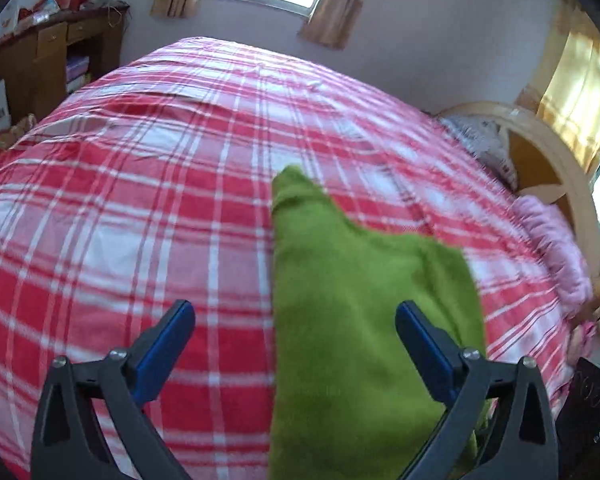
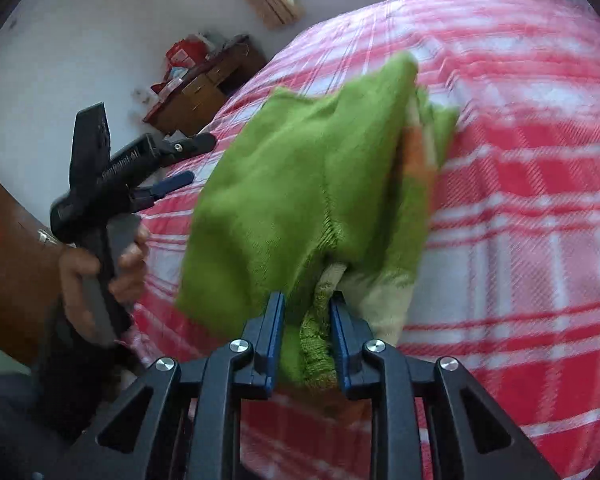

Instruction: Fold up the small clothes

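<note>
My right hand-held gripper [image 2: 306, 308] has the green sweater [image 2: 300, 176] pinched; left hand-held gripper [image 1: 296, 316] gapes empty. Lay it flat on the bed [image 2: 520, 200] first.

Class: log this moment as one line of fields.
right gripper: shut on green knitted garment | left gripper: open, empty | surface: red plaid bedspread
</note>
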Demonstrator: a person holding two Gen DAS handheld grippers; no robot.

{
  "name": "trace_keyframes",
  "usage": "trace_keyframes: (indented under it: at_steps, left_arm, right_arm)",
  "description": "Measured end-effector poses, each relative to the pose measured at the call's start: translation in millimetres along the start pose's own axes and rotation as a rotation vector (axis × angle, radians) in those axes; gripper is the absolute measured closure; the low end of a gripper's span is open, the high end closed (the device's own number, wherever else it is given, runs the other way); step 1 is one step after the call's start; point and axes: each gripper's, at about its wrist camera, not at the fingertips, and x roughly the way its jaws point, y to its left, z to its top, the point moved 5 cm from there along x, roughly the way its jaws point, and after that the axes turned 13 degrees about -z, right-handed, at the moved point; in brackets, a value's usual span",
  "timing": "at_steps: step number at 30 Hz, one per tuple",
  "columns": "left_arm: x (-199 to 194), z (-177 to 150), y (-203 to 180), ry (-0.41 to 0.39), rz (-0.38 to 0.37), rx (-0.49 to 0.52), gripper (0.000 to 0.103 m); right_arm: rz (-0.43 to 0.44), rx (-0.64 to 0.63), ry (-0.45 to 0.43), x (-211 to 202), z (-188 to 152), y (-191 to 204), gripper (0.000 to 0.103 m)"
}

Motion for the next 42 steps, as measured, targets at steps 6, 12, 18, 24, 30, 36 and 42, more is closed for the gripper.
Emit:
trace_keyframes:
  at_steps: [6,12,18,24,30,36,42]
  left_arm:
    - [34,8,11,0.055,-0.120,-0.095,0.002]
    - [60,-10,-2,0.123,-0.121,-0.063,0.004]
    - [63,-18,-20,0.159,-0.014,0.070,0.018]
    - [60,-21,-31,0.117,0.056,0.103,0.037]
    - [49,-22,-43,0.078,0.142,0.196,0.067]
    - [40,-25,-47,0.087,0.147,0.183,0.070]
    - [37,-35,-51,0.111,0.173,0.206,0.065]
  right_arm:
    - [0.004,0.223,-0.156,0,57,-52,0.025]
    - [0.008,0.233,-0.013,71,67,-57,0.025]
    - [-0.072,0.091,-0.068,80,64,-33,0.025]
    - [-0.118,0.021,-0.059,86,69,-21,0.057]
    - [-0.170,0.005,-0.079,70,69,-9,0.075]
    - [-0.135,0.070,-0.083,54,58,-6,0.078]
    - [-0.108,0.097,-0.063,49,45,-8,0.078]
